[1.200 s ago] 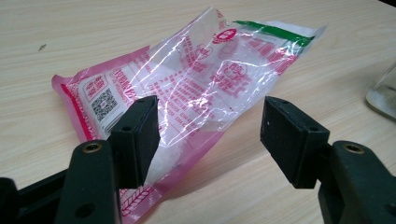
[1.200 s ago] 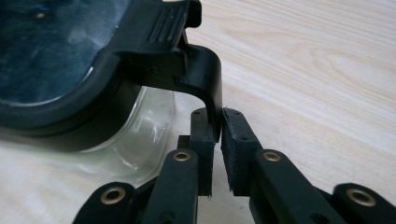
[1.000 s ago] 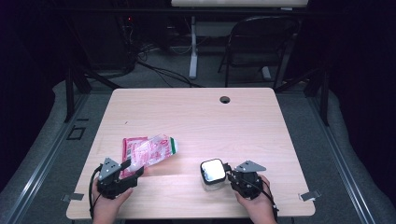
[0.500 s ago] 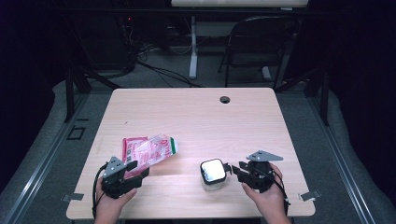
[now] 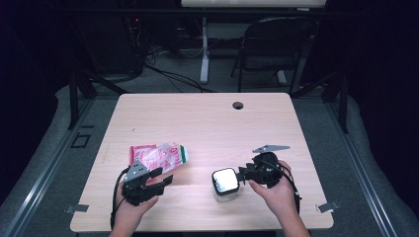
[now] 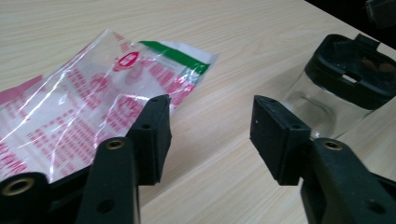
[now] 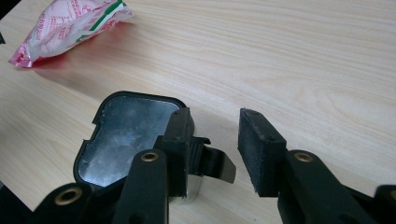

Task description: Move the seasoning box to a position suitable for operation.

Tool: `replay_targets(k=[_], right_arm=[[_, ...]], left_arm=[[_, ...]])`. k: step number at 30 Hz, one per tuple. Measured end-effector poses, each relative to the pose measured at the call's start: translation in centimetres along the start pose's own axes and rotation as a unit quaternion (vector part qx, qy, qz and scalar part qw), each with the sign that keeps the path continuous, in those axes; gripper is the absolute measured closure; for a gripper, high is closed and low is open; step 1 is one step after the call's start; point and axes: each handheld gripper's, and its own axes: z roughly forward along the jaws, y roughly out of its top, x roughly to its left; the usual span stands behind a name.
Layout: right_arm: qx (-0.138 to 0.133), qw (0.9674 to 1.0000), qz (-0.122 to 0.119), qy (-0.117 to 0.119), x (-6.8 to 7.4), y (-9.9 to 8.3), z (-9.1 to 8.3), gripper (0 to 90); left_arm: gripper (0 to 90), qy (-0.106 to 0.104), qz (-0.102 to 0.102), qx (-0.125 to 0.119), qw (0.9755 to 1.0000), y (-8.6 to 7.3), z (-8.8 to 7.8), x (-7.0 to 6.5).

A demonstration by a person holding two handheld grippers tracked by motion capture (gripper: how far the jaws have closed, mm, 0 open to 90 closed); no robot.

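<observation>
Resting near the table's front edge, a person's two hands each hold a black two-jaw gripper over a pale wooden table (image 5: 197, 123). The left gripper (image 5: 160, 177) sits at the near left, its jaws spread apart with nothing between the pads; they have just been closing. In the left gripper view, bare wood shows between the jaws, and the left pad's tip overlaps the edge of the bag just beyond.

The right gripper (image 5: 242, 174) is at the near right, pointing left toward a small clear plastic container with a black-rimmed, silver-topped lid (image 5: 225, 181). Its jaws stand apart, clamping nothing. In the right gripper view, the lid's small tab sits just beside the left pad, in the gap between the jaws; whether it touches cannot be told. Nothing blocks either gripper.

Just beyond the left gripper lies a crinkled clear plastic bag printed in red and white with a green strip along one end (image 5: 159, 155). It lies flat on the table, well apart from the container. A round red logo and lines of red writing show on it, too small to read.

Farther back, a small round cable hole (image 5: 238, 105) sits near the table's far edge. Beyond the table stand a dark folding chair (image 5: 274, 49) and loose floor cables (image 5: 163, 69).
</observation>
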Motion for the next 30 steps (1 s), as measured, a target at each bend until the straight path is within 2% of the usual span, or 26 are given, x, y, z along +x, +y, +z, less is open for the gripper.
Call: replay_targets(k=[3, 4, 6, 9, 10, 12, 17, 20, 23, 29, 30], right_arm=[[0.001, 1.0, 0.005, -0.002, 0.0, -0.1, 0.2, 64.6], [0.005, 1.0, 0.006, -0.004, 0.0, -0.2, 0.2, 64.8], [0.007, 0.9999, 0.003, -0.007, -0.1, -0.4, 0.5, 65.3], [0.01, 0.9999, 0.006, 0.0, -0.1, -0.6, 0.8, 65.7], [0.01, 0.9999, 0.007, 0.001, -0.2, -0.7, 0.9, 66.1], [0.009, 0.9999, 0.006, 0.001, -0.2, -0.7, 0.9, 66.4], [0.01, 0.9999, 0.013, 0.002, -0.2, -0.8, 0.8, 67.6], [0.011, 0.9997, 0.018, 0.007, -0.4, -0.8, 0.8, 68.0], [0.009, 0.9996, 0.023, 0.013, -0.5, -0.9, 0.8, 68.0], [0.008, 0.9995, 0.025, 0.016, -0.6, -0.9, 0.8, 68.0], [0.007, 0.9995, 0.026, 0.017, -0.6, -1.0, 0.8, 68.0]], left_arm=[[50.5, -0.002, 0.003, -0.001, 1.0, 0.3, 0.4, -0.4], [51.4, -0.01, 0.008, 0.0, 0.9999, 0.6, 0.9, -1.0], [52.0, -0.012, 0.013, 0.002, 0.9998, 0.8, 1.4, -1.5], [54.3, -0.016, 0.022, 0.008, 0.9996, 1.0, 2.1, -2.2], [56.1, -0.027, 0.027, 0.013, 0.9992, 1.2, 2.5, -2.7], [57.1, -0.029, 0.033, 0.015, 0.9989, 1.3, 2.9, -3.2], [62.1, -0.043, 0.037, 0.025, 0.9981, 1.2, 3.7, -4.3], [64.6, -0.049, 0.046, 0.037, 0.997, 1.0, 4.2, -5.0], [66.4, -0.068, 0.048, 0.044, 0.9956, 1.0, 4.8, -5.7], [73.3, -0.084, 0.059, 0.053, 0.9933, 0.9, 5.7, -7.2], [74.8, -0.091, 0.063, 0.056, 0.9923, 0.9, 5.8, -7.3]])
